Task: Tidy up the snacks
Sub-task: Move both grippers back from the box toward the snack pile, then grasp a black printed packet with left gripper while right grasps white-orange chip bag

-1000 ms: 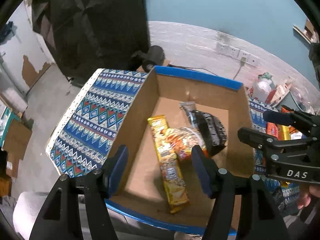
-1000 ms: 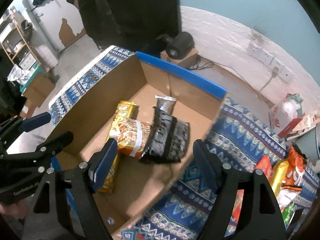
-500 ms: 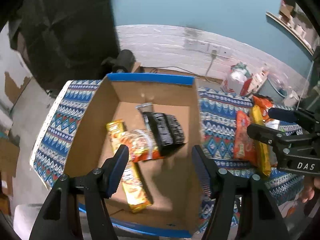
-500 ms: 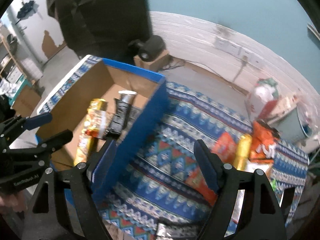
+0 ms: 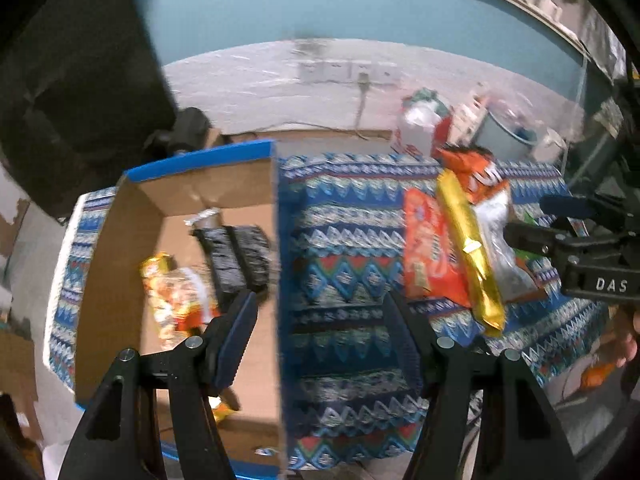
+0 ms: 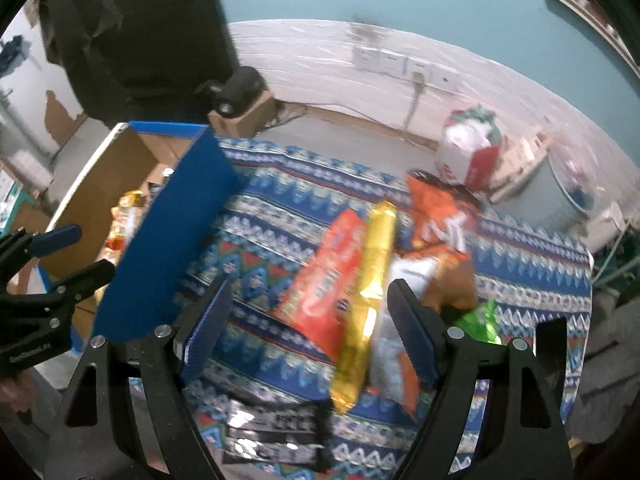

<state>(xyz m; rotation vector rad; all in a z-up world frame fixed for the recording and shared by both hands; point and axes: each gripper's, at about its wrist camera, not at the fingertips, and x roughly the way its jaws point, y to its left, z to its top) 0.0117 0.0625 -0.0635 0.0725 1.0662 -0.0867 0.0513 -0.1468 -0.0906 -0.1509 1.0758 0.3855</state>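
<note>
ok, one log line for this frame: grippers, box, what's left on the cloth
left gripper: open, empty | right gripper: open, empty, over long gold packet | blue-rimmed cardboard box: holds snacks | orange flat packet: on patterned cloth

Blue-edged brown box at left; blue zigzag-patterned tablecloth centre; orange packet, gold packet right of centre; green packet lower right.

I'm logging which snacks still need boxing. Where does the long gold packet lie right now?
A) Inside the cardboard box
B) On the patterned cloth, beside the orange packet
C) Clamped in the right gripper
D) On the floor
B: the long gold packet lies on the patterned cloth alongside the orange packet, outside the cardboard box; the right gripper is open and empty.
</note>
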